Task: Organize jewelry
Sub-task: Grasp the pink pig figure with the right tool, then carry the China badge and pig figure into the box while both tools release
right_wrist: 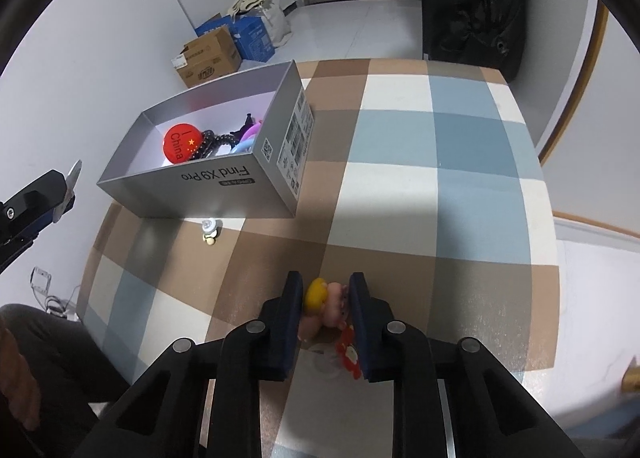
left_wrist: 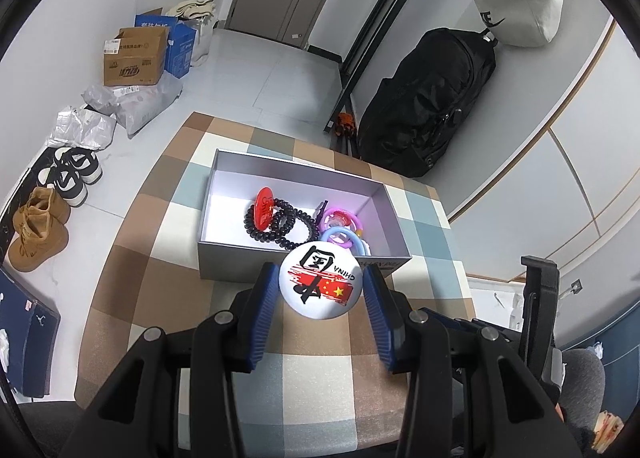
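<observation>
A grey open box [left_wrist: 224, 258] stands on the checked table [left_wrist: 160, 258]. It holds a red round badge [left_wrist: 265, 205], a black coiled hair tie [left_wrist: 280, 228] and pink and blue rings [left_wrist: 340, 228]. My left gripper [left_wrist: 320, 282] is shut on a white round "CHINA" badge [left_wrist: 320, 286], held above the box's near wall. In the right wrist view the box [right_wrist: 224, 190] sits at the left. My right gripper [right_wrist: 325, 300] is shut on a small pink and yellow figure charm [right_wrist: 326, 304], low over the table [right_wrist: 440, 178]. A red charm [right_wrist: 347, 354] lies under the fingers.
A small pale trinket [right_wrist: 209, 232] lies on the table beside the box's near wall. The left gripper [right_wrist: 36, 194] shows at the left edge of the right wrist view. A black backpack [left_wrist: 432, 106] stands beyond the table. Cardboard boxes [left_wrist: 136, 58] and shoes [left_wrist: 36, 226] are on the floor.
</observation>
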Available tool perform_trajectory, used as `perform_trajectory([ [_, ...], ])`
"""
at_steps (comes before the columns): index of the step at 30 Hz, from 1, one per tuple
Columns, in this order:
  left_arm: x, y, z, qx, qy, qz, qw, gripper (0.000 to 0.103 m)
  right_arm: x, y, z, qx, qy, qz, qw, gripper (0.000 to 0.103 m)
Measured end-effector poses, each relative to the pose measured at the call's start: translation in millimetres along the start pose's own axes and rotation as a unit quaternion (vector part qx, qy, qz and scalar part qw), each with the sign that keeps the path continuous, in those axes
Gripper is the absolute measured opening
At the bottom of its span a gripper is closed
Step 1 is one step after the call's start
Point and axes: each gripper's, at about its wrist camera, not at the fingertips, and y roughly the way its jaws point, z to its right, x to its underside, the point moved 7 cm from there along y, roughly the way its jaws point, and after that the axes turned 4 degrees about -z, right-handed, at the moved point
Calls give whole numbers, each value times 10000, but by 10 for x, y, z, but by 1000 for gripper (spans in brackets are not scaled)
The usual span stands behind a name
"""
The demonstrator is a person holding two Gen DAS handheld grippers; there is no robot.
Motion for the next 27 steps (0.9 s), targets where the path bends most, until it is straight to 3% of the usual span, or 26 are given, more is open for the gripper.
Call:
perform_trajectory([
  [6, -21, -16, 32, 77, 0, 67, 9999, 37, -21, -21, -15, 4, -33, 88, 10000, 21],
  [13, -76, -8, 18, 60, -35, 129, 9999, 37, -114, -244, -54, -102, -14, 525, 9986, 21],
  [27, -202, 56, 4, -87, 14, 240, 9997, 37, -461, -630, -274, -677, -19, 1341, 9887, 21],
])
